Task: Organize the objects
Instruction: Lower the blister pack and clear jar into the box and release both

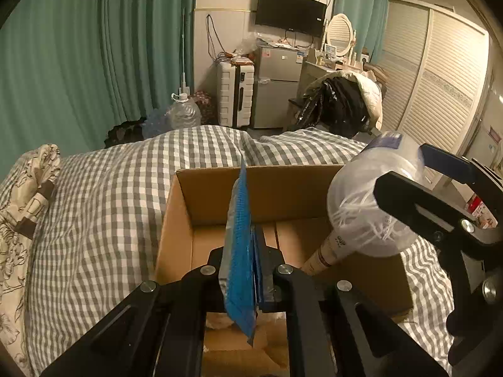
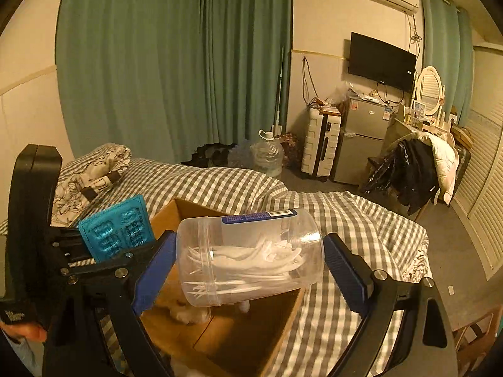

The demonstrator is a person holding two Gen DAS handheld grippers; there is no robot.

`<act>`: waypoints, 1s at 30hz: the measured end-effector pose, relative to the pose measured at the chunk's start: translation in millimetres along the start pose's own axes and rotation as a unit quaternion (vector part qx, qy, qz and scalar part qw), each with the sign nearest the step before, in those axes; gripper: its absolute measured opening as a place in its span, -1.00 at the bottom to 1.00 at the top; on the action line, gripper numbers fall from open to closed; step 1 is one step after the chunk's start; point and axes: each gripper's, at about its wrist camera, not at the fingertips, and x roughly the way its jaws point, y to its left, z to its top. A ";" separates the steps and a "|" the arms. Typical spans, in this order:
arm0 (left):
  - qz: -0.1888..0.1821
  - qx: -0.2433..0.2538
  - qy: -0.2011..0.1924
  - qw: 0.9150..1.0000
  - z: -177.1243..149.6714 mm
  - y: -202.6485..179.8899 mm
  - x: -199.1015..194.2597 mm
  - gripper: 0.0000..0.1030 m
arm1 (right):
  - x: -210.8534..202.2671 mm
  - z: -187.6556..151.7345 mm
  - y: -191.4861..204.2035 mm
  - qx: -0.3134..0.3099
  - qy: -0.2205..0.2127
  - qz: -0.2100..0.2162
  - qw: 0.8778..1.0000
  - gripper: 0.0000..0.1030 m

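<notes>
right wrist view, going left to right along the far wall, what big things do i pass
green curtain → clear water jug → white suitcase → silver fridge → chair piled with coats → louvered wardrobe doors

Print on blue label of clear jar (image 2: 251, 257) too small to read; barcode visible. Blue blister pack (image 2: 118, 231) lettering illegible.

Checked bed (image 1: 103, 194) with open cardboard box (image 1: 201, 194) and patterned pillow (image 1: 34, 185)
</notes>
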 end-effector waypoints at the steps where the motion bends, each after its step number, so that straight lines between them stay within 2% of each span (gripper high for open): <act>1: 0.000 -0.001 0.002 1.000 -0.6 1.2 2.5 -0.73 | 5.0 0.6 -0.9 0.001 0.002 0.001 1.000 0.81; 3: 0.002 -0.006 0.011 1.000 -3.4 3.5 5.1 -0.31 | 3.4 0.2 -2.9 0.008 -0.012 -0.004 1.000 0.86; 4: 0.006 -0.010 0.012 1.000 -4.5 4.1 4.1 0.09 | 1.1 -1.2 -5.0 0.010 -0.015 -0.005 1.000 0.95; 5: 0.013 -0.013 0.007 1.000 -6.6 4.8 0.4 0.27 | -2.3 -1.4 -6.4 0.013 -0.019 -0.007 1.000 0.99; 7: 0.022 -0.012 -0.001 1.000 -9.0 4.3 -7.9 0.28 | -12.6 0.3 -10.5 0.022 -0.027 -0.007 0.999 0.99; 11: 0.031 -0.017 -0.010 0.999 -14.5 5.0 -33.1 0.55 | -43.7 2.3 -14.7 0.022 -0.037 -0.014 0.999 0.99; 16: 0.036 -0.025 -0.031 0.999 -20.5 4.4 -74.5 0.63 | -80.4 0.7 -13.8 0.007 -0.032 -0.036 0.999 0.99; 19: 0.041 -0.025 -0.047 0.998 -29.1 2.1 -103.1 0.80 | -105.4 -7.0 -10.6 0.001 -0.027 -0.048 0.998 0.99; 24: 0.055 -0.019 -0.069 0.996 -50.2 -2.1 -146.7 0.83 | -141.5 -27.1 -6.5 0.002 -0.017 -0.064 0.998 0.99; 30: 0.078 -0.018 -0.098 0.992 -85.6 -6.1 -179.7 0.83 | -175.5 -53.8 3.2 0.008 -0.020 -0.073 0.997 0.99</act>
